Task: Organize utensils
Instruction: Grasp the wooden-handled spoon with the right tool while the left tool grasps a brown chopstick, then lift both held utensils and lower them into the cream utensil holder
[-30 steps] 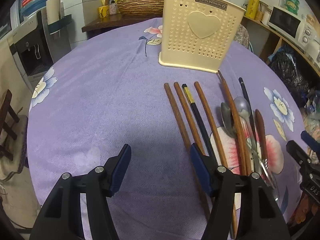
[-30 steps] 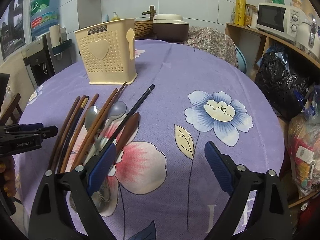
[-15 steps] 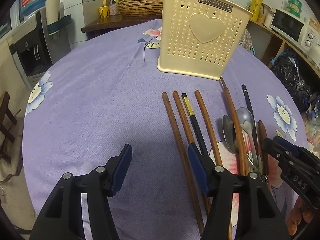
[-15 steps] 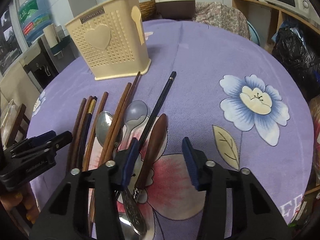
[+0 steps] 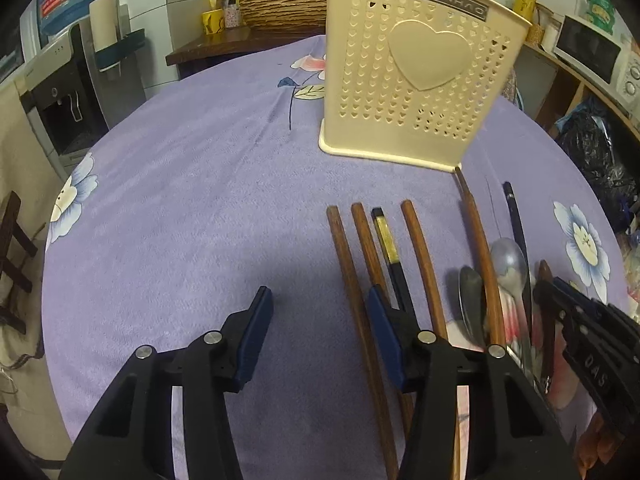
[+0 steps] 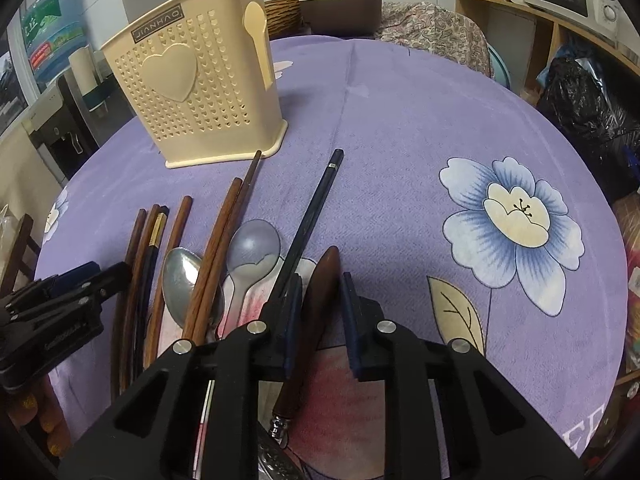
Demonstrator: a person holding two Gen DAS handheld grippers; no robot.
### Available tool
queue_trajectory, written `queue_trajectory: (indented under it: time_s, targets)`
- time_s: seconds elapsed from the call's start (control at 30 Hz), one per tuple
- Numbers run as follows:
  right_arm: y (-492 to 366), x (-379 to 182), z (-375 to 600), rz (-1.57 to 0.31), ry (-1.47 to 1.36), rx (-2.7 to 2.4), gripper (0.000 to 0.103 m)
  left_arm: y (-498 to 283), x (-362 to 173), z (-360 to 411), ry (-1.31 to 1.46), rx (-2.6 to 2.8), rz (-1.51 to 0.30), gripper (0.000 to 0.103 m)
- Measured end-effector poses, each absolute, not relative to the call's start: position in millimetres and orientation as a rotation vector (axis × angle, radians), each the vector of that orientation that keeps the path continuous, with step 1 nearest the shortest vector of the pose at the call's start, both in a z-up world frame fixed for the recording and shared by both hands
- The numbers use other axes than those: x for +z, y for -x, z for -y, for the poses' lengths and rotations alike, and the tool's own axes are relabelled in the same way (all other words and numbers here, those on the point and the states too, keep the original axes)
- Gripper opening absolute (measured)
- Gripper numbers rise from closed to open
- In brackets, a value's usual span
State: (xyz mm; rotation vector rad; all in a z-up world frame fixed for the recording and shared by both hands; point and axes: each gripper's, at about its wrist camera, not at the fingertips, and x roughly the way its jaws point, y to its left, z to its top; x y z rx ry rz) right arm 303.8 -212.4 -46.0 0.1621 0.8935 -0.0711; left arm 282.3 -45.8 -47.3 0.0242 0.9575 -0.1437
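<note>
My right hand-held gripper has just been closing, and its jaws now stand narrow on either side of the brown wooden handle; the left pad looks to be against it, though from this angle I cannot confirm that both pads press. Risk one: the handle is smooth and tapered, so a one-sided pinch could let it pivot or slip on lifting. Risk two: the black chopstick lies just beside my left pad and could be dragged along. My left hand-held gripper has also been closing, yet is still open, with nothing clamped; its right finger sits over the brown chopsticks, which a careless sweep would scatter. The utensils lie loose on the purple-clothed bench, two metal spoons among them, crossed by chopsticks. The cream perforated holder stands upright beyond them, apparently empty
</note>
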Motion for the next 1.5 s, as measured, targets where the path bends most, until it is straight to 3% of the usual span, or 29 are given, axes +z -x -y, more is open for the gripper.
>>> queue_trajectory:
  time_s: [0.13, 0.27, 0.47, 0.8, 1.5]
  targets:
    - [-308, -46, 208, -0.899, -0.131, -0.090, 0.020, -297, -48, 56, -0.068, -0.118, -0.975, 0.048]
    - [-307, -46, 205, -0.895, -0.116, -0.103, 0.020, -304, -47, 62, -0.089, -0.102, -0.977, 0.041]
    - [-303, -47, 205, -0.880, -0.110, -0.091, 0.020, -305, -46, 63, -0.075, -0.096, -0.984, 0.010]
    - [-291, -33, 241, -0.825, -0.163, -0.054, 0.018, -309, -39, 41, 0.029, -0.137, -0.947, 0.008]
    - [-242, 73, 285, -0.604, -0.179, 0.095, 0.016, -268, 92, -23, 0.158, -0.215, -0.598, 0.008]
